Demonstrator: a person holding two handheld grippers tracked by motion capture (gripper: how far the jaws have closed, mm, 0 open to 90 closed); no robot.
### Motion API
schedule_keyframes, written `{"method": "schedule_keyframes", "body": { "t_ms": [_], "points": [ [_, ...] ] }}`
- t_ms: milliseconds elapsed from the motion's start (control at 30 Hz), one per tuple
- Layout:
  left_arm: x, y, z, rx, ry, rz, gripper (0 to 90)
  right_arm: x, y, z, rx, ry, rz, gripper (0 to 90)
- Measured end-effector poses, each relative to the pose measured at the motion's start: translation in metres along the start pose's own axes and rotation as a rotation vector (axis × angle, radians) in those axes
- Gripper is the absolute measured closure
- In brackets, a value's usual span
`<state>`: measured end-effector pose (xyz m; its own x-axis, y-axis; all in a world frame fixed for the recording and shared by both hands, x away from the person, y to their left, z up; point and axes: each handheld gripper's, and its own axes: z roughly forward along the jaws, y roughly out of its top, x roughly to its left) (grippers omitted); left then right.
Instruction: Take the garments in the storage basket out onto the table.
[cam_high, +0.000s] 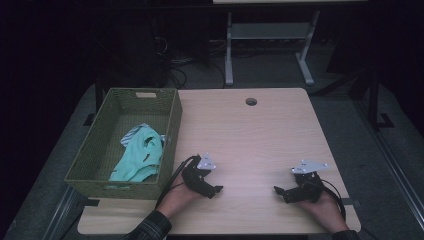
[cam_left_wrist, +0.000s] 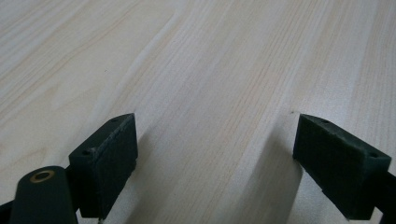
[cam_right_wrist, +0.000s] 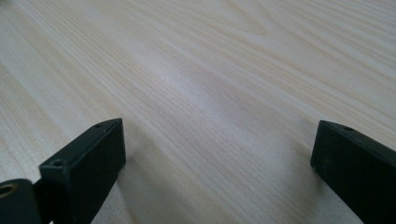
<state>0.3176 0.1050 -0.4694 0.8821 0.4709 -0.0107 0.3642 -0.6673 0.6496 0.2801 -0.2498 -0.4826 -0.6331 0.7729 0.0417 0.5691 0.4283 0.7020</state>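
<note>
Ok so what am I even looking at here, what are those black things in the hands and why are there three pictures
A person sits at a wooden table and holds a hand-operated clamp tool in each hand: the left gripper and the right gripper. Each has two black jaws and a trailing cable.

The wide picture comes from a camera above the table. The other two come from small cameras riding on the grippers, looking out between their own jaws: the left gripper and the right gripper both stand open over bare wood, holding nothing.

At the table's left edge stands a green woven basket with a mint-green cloth lying inside. A round hole sits near the far edge.
</note>
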Motion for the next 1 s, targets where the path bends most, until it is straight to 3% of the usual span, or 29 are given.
{"method": "schedule_keyframes", "body": {
  "t_ms": [333, 1000],
  "points": [
    [0.0034, 0.0039, -0.0028, 0.005, -0.002, -0.023, 13.2, 0.0001, 0.0002, 0.0003, -0.001, -0.001, 0.000, 2.7],
    [0.0034, 0.0096, -0.0089, 0.021, 0.005, -0.019, 13.3, -0.0001, 0.0003, 0.0006, -0.003, 0.001, -0.002, 2.7]
  ]
}}
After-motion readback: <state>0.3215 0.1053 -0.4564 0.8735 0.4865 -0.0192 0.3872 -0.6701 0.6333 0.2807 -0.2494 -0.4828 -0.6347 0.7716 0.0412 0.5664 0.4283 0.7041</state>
